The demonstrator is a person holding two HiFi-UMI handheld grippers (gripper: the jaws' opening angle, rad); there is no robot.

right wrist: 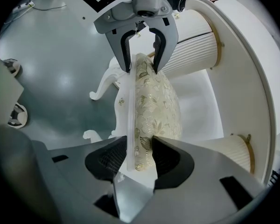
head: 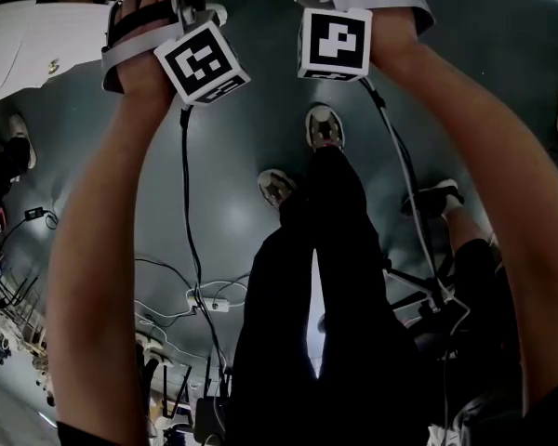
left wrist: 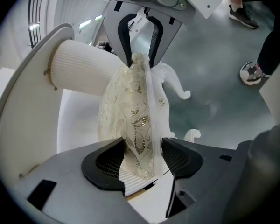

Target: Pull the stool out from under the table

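White floral-cushioned stool (right wrist: pixel 154 104); by table (right wrist: pixel 245 78)

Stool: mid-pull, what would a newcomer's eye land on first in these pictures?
The stool, its cushion patterned with gold leaves, fills the middle of both gripper views. The left gripper and the right gripper are clamped on opposite edges of its seat, each facing the other across the cushion. Close beside the stool stands a fluted white table leg.
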